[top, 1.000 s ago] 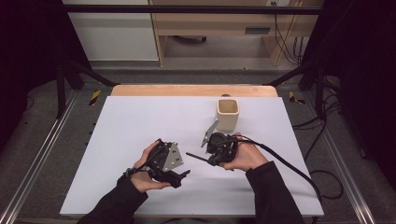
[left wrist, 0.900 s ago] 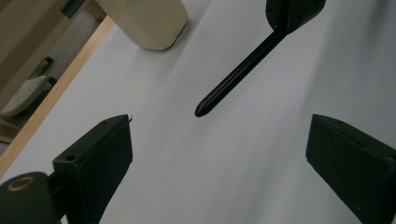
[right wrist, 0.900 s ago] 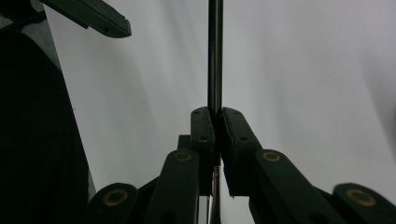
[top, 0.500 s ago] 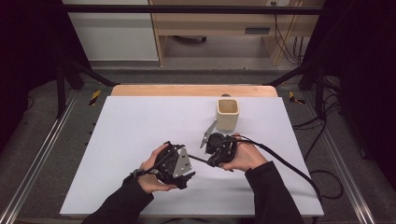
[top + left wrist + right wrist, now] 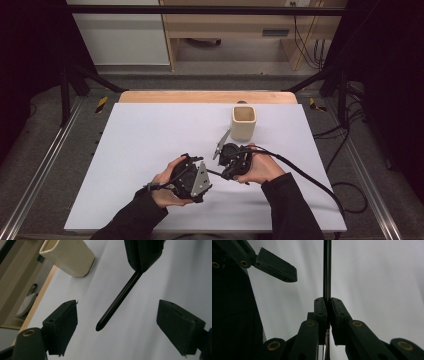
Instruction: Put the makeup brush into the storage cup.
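Observation:
My right gripper (image 5: 327, 300) is shut on a thin black pen (image 5: 327, 270), which sticks out straight past its fingertips. In the high view this gripper (image 5: 226, 165) lies low over the white table (image 5: 150, 135), with the pen (image 5: 214, 172) pointing left. My left gripper (image 5: 117, 307) faces it with the pen's tip (image 5: 100, 327) between the two jaws, clear of both pads. These jaws have just been closing and still stand wide apart. A cream square cup (image 5: 243, 122) stands upright just beyond the right gripper.
The cup (image 5: 70, 255) sits near the table's wooden far edge (image 5: 200, 96). A black cable (image 5: 310, 177) trails right from the right gripper. Metal rails run along both sides of the table.
My left gripper has moved right toward the right gripper, so the pen's tip now lies between its jaws. The right hand has stayed still.

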`<action>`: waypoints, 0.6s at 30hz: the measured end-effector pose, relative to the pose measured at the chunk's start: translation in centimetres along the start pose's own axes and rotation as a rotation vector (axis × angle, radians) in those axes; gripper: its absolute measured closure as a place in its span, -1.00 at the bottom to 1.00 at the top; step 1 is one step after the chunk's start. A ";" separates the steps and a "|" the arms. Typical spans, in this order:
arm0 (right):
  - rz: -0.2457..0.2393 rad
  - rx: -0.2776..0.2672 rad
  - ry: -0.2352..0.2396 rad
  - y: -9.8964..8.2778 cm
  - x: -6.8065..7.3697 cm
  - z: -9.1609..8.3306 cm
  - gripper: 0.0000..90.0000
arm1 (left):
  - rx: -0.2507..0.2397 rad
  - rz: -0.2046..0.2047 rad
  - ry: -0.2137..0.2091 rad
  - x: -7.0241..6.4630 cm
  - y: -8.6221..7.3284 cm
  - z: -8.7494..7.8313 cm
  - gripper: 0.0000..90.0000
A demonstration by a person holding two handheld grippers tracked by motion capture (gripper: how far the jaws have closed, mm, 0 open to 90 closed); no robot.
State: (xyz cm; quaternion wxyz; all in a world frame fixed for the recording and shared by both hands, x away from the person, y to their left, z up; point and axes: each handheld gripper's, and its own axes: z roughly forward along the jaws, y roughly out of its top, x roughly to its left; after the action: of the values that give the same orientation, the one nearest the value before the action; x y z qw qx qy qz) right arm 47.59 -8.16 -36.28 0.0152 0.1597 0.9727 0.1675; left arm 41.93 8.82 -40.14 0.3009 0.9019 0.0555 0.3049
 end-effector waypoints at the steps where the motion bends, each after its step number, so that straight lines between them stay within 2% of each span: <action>1: -0.005 0.002 -0.001 0.0 0.0 0.0 0.87 | -0.002 0.002 -0.001 0.0 0.0 0.0 -0.61; 10: 0.003 0.011 0.006 0.2 0.0 0.0 0.87 | -0.001 0.037 0.002 -0.3 0.2 0.6 -0.49; 11: 0.003 0.010 0.007 0.2 0.0 0.1 0.87 | -0.014 0.027 0.004 -0.4 0.2 0.7 -0.49; 14: 0.008 0.014 0.011 0.3 0.0 0.2 0.87 | -0.012 0.046 -0.002 -0.5 0.3 0.8 -0.44; 15: 0.011 0.014 0.011 0.3 0.0 0.2 0.87 | 0.002 0.067 -0.006 -0.5 0.4 0.8 -0.42; 18: 0.012 0.015 0.017 0.4 -0.1 0.2 0.87 | -0.009 0.066 -0.006 -0.5 0.5 0.9 -0.38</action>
State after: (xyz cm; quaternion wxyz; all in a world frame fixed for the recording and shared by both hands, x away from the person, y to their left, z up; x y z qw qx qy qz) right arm 47.79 -7.76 -36.35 0.0047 0.1642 0.9731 0.1617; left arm 41.99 7.83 -40.73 0.2950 0.9027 0.0236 0.3122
